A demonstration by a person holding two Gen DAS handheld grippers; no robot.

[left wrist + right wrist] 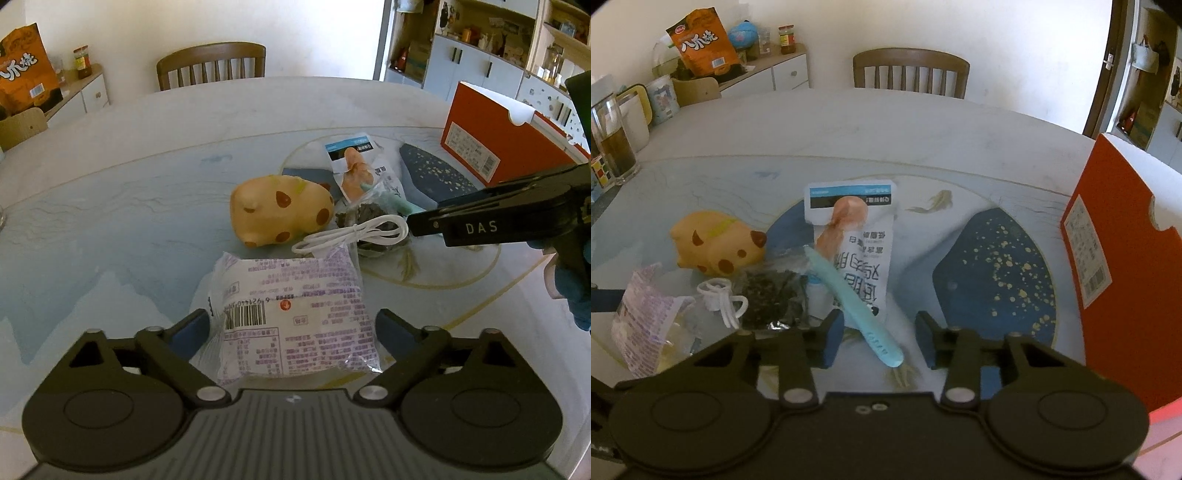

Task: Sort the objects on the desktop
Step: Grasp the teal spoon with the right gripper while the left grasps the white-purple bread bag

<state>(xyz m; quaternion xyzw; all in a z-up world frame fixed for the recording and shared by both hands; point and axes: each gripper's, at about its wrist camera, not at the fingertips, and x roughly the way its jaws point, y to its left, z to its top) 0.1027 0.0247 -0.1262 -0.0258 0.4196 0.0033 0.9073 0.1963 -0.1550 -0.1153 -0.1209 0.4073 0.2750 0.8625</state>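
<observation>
My left gripper (291,328) is open, its fingers on either side of a purple-printed white snack packet (291,314) that lies on the table; the packet also shows in the right wrist view (642,321). My right gripper (879,339) is open, its fingers on either side of the handle end of a light blue toothbrush (857,310), not touching it. Beyond lie a chicken-leg snack packet (857,240), a bag of dark dried leaves (772,299), a coiled white cable (351,232) and a yellow spotted toy pig (277,210). The right gripper's side shows in the left wrist view (498,218).
An open orange shoe box (1126,258) stands at the right, close to my right gripper. A glass of tea (613,147), a kettle and a mug stand at the table's left edge. A wooden chair (910,74) is at the far side. The table (110,184) has a painted glass top.
</observation>
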